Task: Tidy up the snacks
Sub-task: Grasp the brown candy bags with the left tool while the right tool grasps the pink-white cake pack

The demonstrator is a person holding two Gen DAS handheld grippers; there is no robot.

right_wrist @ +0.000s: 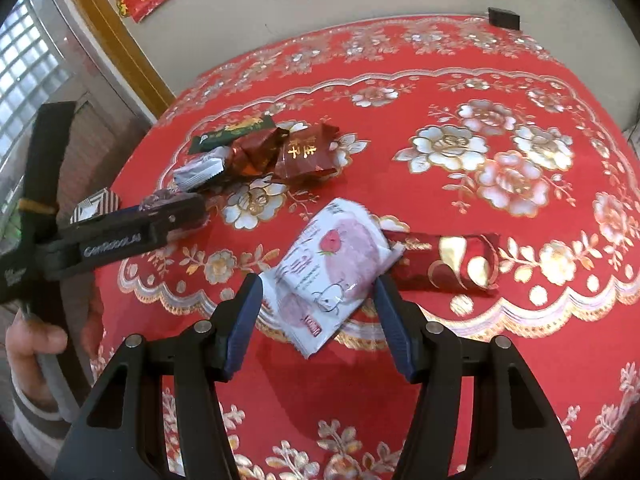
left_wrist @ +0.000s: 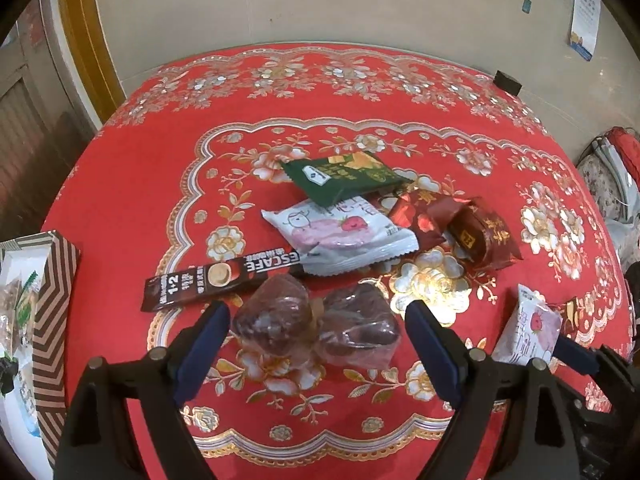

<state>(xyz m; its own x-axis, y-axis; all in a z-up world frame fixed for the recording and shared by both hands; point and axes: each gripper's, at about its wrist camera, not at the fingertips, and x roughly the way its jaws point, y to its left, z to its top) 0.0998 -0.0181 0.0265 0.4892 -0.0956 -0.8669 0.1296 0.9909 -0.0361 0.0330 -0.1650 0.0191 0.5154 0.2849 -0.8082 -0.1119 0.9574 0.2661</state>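
The counter (left_wrist: 120, 184) wears a red floral cloth. At its left edge stands one striped box (left_wrist: 52, 320) with packets inside. Snacks: two white strawberry packets, one (left_wrist: 340, 236) in the central heap and one (right_wrist: 332, 268) near the right; one green packet (left_wrist: 344, 176); three dark red packets, two (left_wrist: 480, 236) in the heap, one (right_wrist: 444, 264) beside the right-hand white packet; one coffee stick (left_wrist: 220, 276); two clear-wrapped brown cakes (left_wrist: 312, 320). The left gripper (left_wrist: 316, 322) has its fingers spread wide, the cakes between them, untouched. The right gripper (right_wrist: 318, 294) has its fingers (right_wrist: 244, 320) either side of the white packet; whether they press it, I cannot tell.
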